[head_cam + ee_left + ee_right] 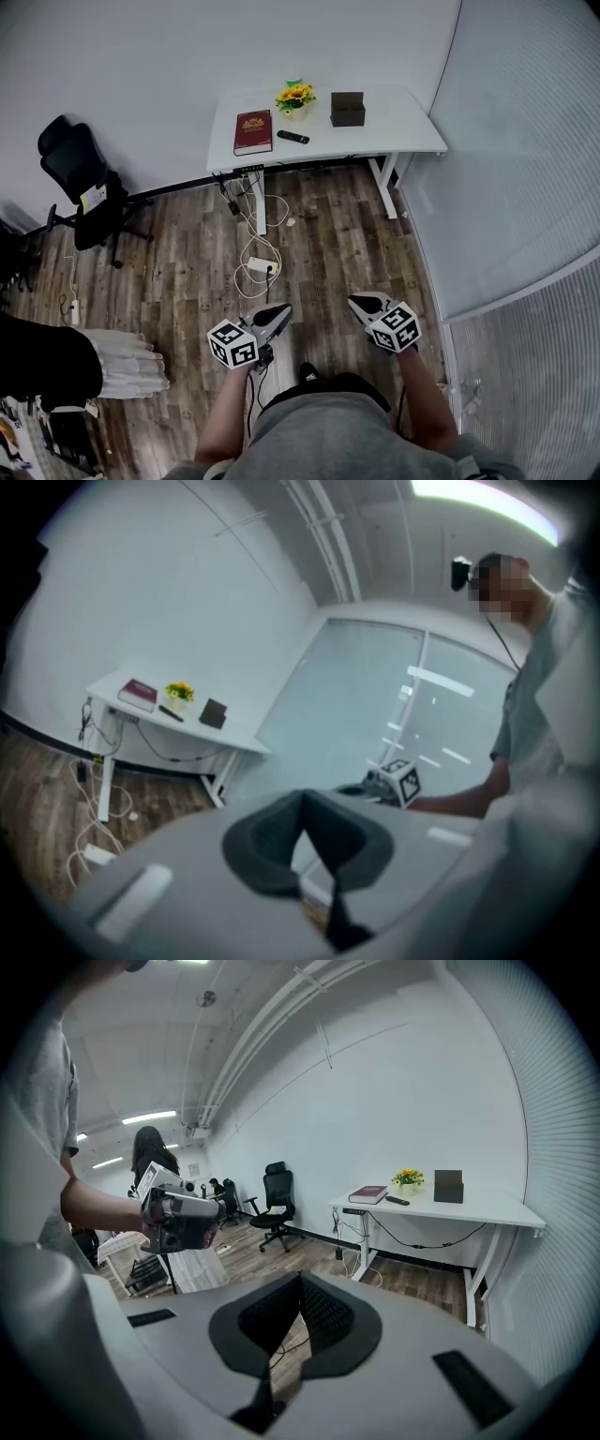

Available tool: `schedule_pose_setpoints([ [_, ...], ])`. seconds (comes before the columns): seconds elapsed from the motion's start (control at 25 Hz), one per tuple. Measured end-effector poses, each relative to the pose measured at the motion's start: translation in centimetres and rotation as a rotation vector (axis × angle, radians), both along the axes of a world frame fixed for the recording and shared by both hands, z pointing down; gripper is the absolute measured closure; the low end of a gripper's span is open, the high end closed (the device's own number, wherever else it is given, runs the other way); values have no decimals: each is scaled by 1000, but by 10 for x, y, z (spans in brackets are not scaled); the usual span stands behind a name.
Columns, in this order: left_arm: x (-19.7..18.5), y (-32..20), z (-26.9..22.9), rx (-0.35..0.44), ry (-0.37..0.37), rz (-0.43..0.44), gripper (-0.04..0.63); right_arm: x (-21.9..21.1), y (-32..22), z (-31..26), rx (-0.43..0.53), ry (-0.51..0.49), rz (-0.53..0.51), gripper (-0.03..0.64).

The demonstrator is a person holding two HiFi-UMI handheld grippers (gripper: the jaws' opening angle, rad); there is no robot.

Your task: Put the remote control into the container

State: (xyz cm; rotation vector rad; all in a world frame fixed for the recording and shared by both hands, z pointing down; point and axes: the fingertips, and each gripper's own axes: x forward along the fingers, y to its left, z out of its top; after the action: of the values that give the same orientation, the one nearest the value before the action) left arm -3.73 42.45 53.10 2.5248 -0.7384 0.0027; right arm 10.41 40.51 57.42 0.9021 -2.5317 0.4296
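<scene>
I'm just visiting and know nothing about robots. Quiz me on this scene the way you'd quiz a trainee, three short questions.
1. Where does the remote control lie?
A) on the white table, between the red book and the container
B) on the floor
C) inside the container

2. True or false: the right gripper holds the remote control.

3. How do the jaws of the left gripper stand: apart or together?

Key: 1 A; 2 false, since its jaws are shut on nothing and far from the table; 3 together.
</scene>
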Motion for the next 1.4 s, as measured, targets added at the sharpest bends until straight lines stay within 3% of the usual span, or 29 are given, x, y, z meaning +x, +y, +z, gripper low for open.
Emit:
schedule_pose_setpoints([
  [0.16, 3, -5, 1, -35, 45, 22, 594, 2, -9, 4, -12, 2, 9, 601],
  [0.36, 15, -11, 2, -32, 34, 100, 594, 5, -26, 9, -29, -1, 21, 600],
  [0.56, 26, -33, 11, -34, -4, 119, 594, 7, -52, 17, -40, 1, 9, 601],
  [0.84, 24, -95, 22, -87, 8, 21, 594, 17, -108, 19, -41, 19, -20, 600],
  [1.4, 45, -223, 26, -102, 10, -121, 594, 52, -228, 25, -58, 60, -111, 601],
])
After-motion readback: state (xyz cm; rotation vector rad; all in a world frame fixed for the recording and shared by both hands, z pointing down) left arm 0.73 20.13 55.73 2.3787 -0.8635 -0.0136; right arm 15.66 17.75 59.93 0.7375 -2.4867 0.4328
